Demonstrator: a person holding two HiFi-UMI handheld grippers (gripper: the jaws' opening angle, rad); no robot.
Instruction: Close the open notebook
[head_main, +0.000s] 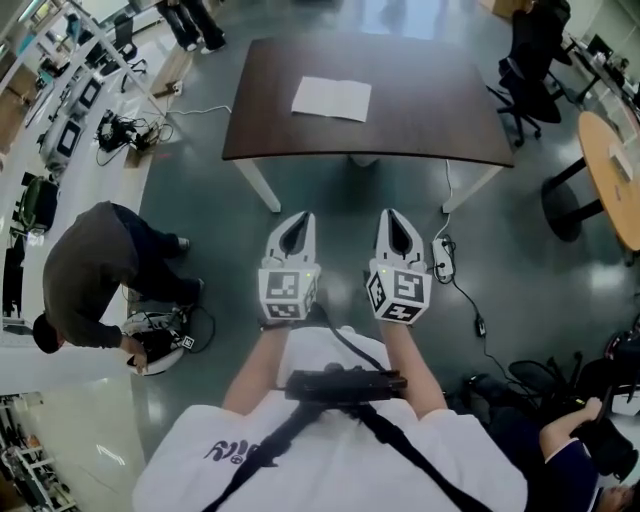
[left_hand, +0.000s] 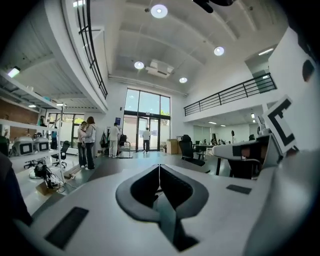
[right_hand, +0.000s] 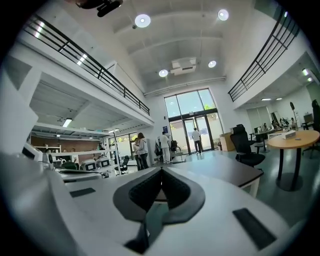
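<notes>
The open notebook lies flat with white pages up on the dark brown table, seen only in the head view, near the table's far middle. My left gripper and right gripper are held side by side well short of the table, over the grey floor. Both are shut with nothing between the jaws. In the left gripper view and the right gripper view the tips meet, pointing level across the hall. The table top shows edge-on ahead of the right gripper.
A person crouches on the floor at the left beside a round device. Office chairs and a round wooden table stand at the right. A power strip and cables lie by the table's legs. People stand far off.
</notes>
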